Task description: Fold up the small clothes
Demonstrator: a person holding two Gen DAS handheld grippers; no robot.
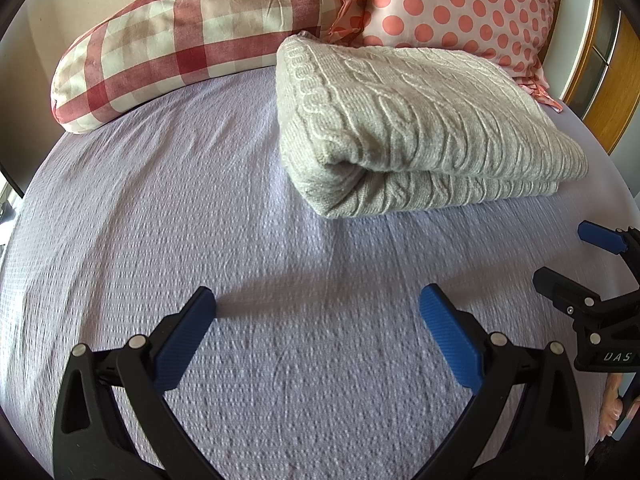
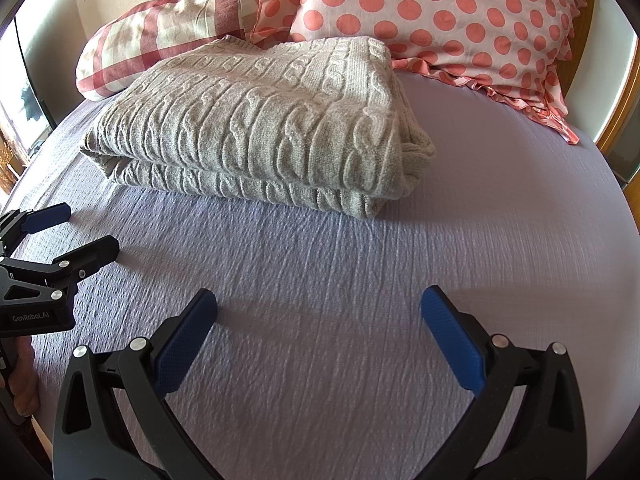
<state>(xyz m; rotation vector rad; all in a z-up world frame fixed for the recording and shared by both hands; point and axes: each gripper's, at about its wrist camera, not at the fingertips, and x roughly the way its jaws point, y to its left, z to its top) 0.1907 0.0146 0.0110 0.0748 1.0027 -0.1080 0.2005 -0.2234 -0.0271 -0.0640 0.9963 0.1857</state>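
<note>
A grey cable-knit sweater (image 1: 416, 120) lies folded in a thick stack on the lilac bedspread (image 1: 200, 220), near the pillows. It also shows in the right wrist view (image 2: 256, 120). My left gripper (image 1: 317, 300) is open and empty, low over the bedspread, short of the sweater's folded edge. My right gripper (image 2: 319, 300) is open and empty too, in front of the sweater. The right gripper shows at the right edge of the left wrist view (image 1: 568, 256), and the left gripper at the left edge of the right wrist view (image 2: 90, 228); both look open there.
A red-and-cream checked pillow (image 1: 188, 40) and a pink polka-dot pillow (image 1: 460, 4) lean at the head of the bed behind the sweater. A wooden frame (image 1: 612, 92) stands at the right. The bedspread (image 2: 500, 220) stretches between the grippers and the sweater.
</note>
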